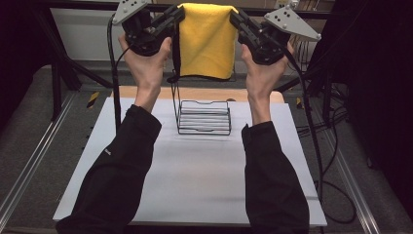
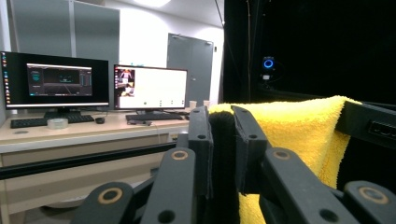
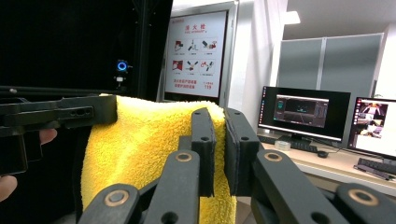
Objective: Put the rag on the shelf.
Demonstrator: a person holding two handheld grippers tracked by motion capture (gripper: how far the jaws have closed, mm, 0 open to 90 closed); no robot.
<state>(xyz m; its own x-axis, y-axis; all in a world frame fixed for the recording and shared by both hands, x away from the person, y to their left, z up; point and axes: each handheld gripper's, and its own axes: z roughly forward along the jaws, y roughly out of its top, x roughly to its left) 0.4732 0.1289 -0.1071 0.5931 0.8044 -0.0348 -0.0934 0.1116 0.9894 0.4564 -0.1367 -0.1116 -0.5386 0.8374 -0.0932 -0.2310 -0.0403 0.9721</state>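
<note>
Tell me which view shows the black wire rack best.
The high view: the black wire rack sits whole on the white table mat, below the hanging yellow towel. The gripper views look level at the towel and the room behind, above the rack.

The towel (image 1: 207, 41) hangs above the rack (image 1: 203, 117) on the table (image 1: 195, 180).

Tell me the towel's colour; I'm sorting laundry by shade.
Bright yellow. The towel shows best in the high view, hanging between both claws.

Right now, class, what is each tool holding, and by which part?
Both hold the yellow towel by its top edge: the left tool pinches the left upper corner, the right tool the right upper corner, so it hangs above the wire rack.
</note>
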